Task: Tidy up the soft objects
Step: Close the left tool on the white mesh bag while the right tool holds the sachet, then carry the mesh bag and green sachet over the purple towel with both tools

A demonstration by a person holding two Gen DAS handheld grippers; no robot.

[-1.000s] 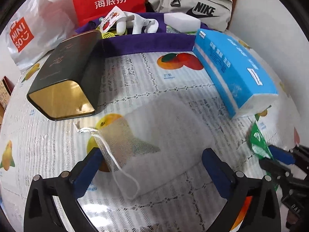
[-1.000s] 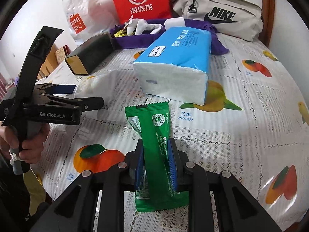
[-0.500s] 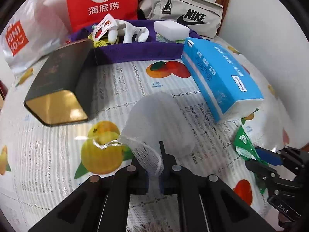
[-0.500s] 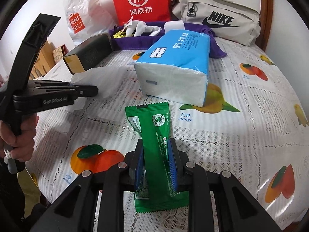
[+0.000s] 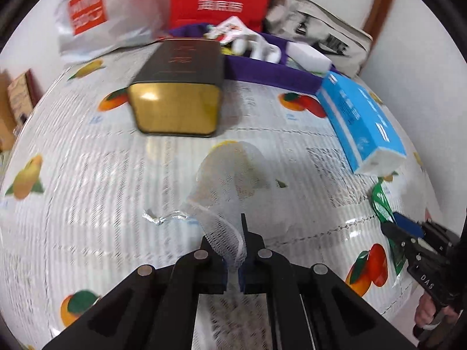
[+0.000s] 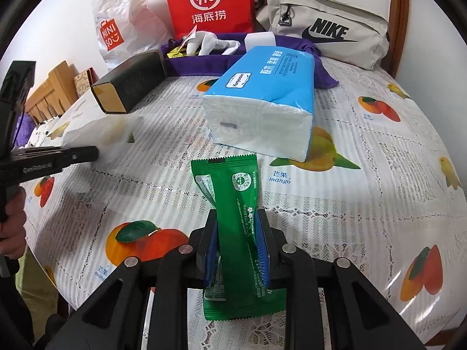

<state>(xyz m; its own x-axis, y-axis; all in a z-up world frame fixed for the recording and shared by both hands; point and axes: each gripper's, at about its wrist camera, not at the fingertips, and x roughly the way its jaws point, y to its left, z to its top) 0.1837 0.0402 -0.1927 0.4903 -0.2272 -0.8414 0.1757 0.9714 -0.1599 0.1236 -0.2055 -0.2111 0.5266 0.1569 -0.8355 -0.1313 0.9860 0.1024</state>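
Left gripper (image 5: 233,258) fingers clamp a mesh bag (image 5: 230,186); right gripper (image 6: 237,243) fingers clamp a green packet (image 6: 233,204), likely bound for the purple tray (image 6: 204,65) ahead.

1. A home, a lived-in room rather than a lab or shop; the worktop (image 6: 364,192) wears a plastic lace-look cover printed with fruit.
2. Shopping bags lean on the white wall: a red bag (image 6: 208,3) and a Miniso bag (image 6: 116,29); a Nike pouch (image 6: 324,26) lies beside them.
3. Household bits sit about: a tissue pack (image 6: 262,99), a dark tin (image 6: 128,84), a purple tray (image 6: 198,64); wooden furniture (image 6: 49,90) stands behind.
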